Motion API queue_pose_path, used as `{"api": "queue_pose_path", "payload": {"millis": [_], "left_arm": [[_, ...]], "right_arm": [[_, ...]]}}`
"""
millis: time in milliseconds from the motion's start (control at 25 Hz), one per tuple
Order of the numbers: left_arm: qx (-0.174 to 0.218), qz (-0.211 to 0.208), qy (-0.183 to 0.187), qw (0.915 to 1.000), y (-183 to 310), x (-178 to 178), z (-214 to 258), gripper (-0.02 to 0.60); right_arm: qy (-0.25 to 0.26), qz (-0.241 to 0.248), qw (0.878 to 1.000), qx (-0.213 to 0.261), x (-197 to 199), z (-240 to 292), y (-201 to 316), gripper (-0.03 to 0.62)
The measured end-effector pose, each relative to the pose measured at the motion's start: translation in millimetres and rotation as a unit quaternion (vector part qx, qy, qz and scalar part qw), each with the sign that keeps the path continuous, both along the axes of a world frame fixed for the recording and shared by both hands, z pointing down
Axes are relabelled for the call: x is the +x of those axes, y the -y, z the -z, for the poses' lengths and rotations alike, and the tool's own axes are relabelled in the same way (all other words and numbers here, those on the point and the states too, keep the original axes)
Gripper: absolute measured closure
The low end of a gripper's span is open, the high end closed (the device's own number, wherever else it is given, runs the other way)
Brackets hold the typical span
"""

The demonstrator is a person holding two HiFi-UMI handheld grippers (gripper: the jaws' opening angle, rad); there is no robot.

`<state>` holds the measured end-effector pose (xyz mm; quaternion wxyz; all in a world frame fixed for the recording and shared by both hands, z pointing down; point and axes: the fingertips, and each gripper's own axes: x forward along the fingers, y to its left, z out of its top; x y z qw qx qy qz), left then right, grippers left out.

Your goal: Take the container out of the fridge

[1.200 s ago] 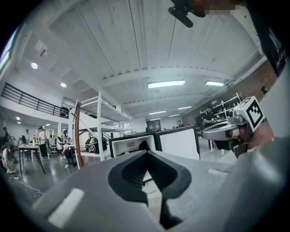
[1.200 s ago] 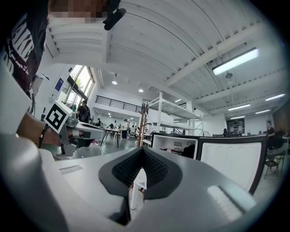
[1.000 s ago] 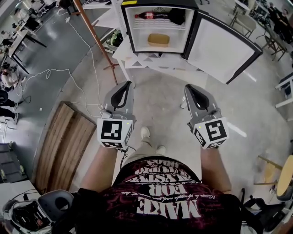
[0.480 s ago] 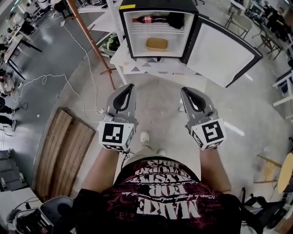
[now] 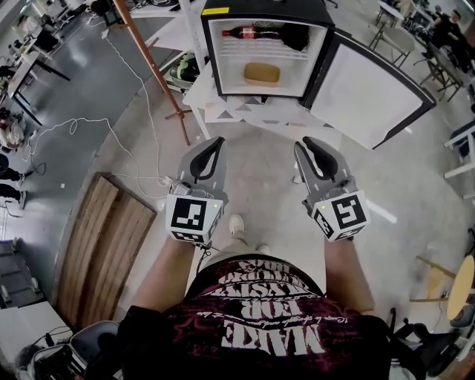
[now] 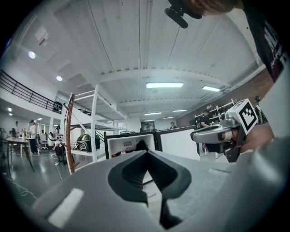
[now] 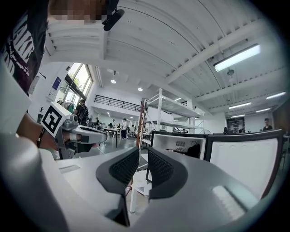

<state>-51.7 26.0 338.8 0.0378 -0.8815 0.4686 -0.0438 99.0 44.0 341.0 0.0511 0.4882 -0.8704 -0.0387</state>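
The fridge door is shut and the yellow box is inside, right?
Not quite. The fridge door is open, swung out to one side, as the head view shows. The yellow box is inside the fridge, yes.

1. A grey concrete floor (image 5: 260, 159) is seen underfoot.
2. Wooden boards (image 5: 104, 237) are laid on it at the left.
3. White shelving (image 6: 95, 127) is set behind a slanted reddish pole (image 5: 159, 70).
4. The white ribbed ceiling (image 6: 136, 45) is lit by strip lights (image 6: 164, 85).
5. Daylight is admitted through tall windows (image 7: 77, 81).
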Motion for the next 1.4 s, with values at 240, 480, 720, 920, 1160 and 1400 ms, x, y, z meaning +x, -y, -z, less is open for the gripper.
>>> {"api": "queue_pose_path", "payload": {"millis": [240, 480, 720, 920, 1160, 1400], "left_arm": [[-0.022, 0.002, -0.004, 0.9997, 17, -4, -10, 0.581], [-0.037, -0.003, -0.006, 0.9993, 37, 3, -18, 0.581], [-0.041, -0.016, 0.003, 0.9990, 56, 17, -25, 0.581], [-0.048, -0.018, 0.002, 0.9987, 70, 23, -30, 0.581], [-0.055, -0.023, 0.003, 0.9982, 88, 28, -35, 0.581], [-0.057, -0.024, 0.003, 0.9981, 110, 28, -34, 0.581]], "right_arm": [[0.005, -0.008, 1.000, -0.020, 3, -11, 15, 0.516], [0.004, -0.018, 0.999, -0.030, 10, -19, 29, 0.516], [0.007, -0.025, 0.999, -0.043, 20, -29, 47, 0.517], [0.008, -0.027, 0.998, -0.050, 23, -34, 62, 0.516], [0.010, -0.030, 0.998, -0.055, 24, -36, 83, 0.516], [0.011, -0.034, 0.998, -0.060, 23, -37, 102, 0.517]]}}
